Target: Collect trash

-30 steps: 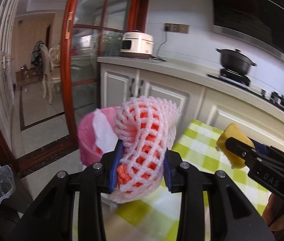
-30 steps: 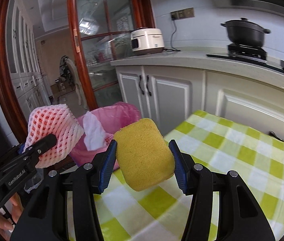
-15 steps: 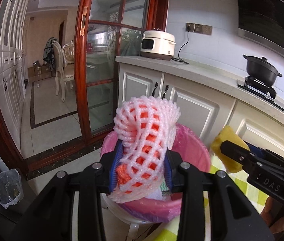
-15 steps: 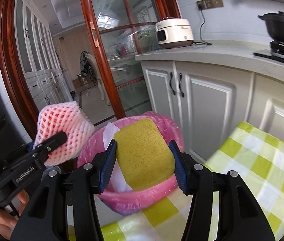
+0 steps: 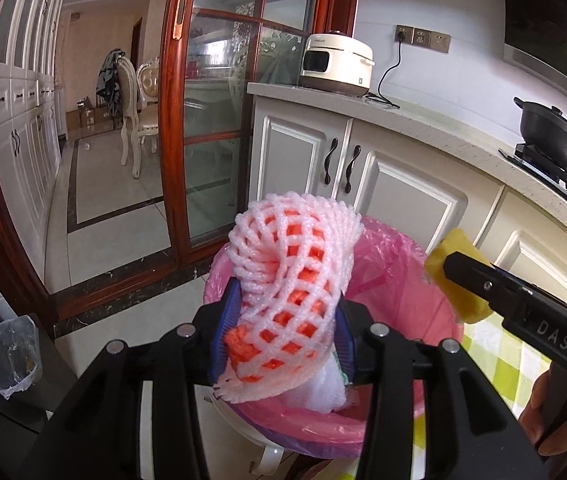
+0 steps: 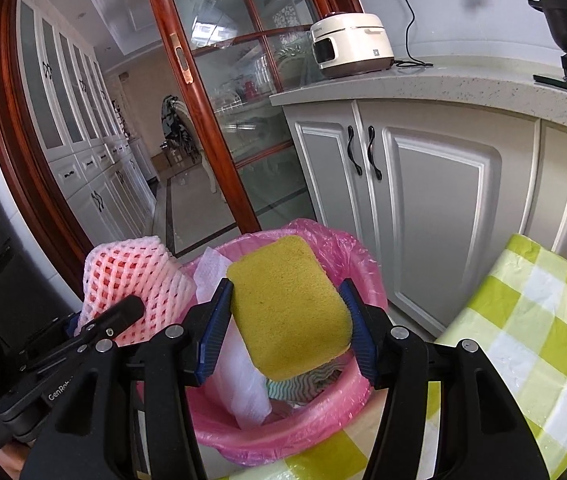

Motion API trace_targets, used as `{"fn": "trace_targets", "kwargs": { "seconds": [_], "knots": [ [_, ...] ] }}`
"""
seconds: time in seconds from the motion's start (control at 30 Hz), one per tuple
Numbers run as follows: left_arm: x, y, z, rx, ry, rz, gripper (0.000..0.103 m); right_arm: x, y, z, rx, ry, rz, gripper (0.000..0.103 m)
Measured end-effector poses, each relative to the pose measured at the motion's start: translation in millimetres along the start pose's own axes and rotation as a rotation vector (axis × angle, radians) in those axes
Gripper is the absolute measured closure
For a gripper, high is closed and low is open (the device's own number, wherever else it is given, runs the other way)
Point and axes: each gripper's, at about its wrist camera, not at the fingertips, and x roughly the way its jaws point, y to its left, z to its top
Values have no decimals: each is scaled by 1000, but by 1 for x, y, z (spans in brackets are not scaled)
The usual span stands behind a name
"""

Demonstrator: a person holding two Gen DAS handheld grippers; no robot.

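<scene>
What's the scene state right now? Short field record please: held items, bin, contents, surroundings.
left gripper: jaws have just been opening, pink foam fruit net between the pads
right gripper: jaws have just been opening, yellow sponge between the pads
position: both items above the bin mouth
bin: pink liner, beside the table's corner
bin contents: white tissue, patterned scrap
table: green and white checked cloth
background: white cabinets, rice cooker on the counter
</scene>
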Motion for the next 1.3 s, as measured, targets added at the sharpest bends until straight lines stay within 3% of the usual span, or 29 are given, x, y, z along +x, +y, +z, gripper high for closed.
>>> {"fn": "trace_targets", "kwargs": {
  "seconds": [0.13,0.53,0.67,0.77,0.93,1.03,1.3],
  "knots": [
    [5,3,-1,-7,-2,15,45,6,-4,0,16,-2,6,36],
    [-25,7,-2,-9,-45,43,17,-33,-6,9,38,-61,7,36],
    [-52,2,2,9,-105,39,5,-56,5,16,16,-79,-8,36],
    [-83,-3,5,38,-172,42,5,-79,17,19,-20,-113,-35,36],
    [-121,-5,1,71,-201,45,5,-121,37,12,-70,-164,-96,36],
    [-142,-7,-6,87,-230,69,5,-144,47,1,-85,-187,-123,30],
    [-177,-2,-34,59,-218,47,5,-183,56,-45,-79,-190,-150,23]
  ]
}}
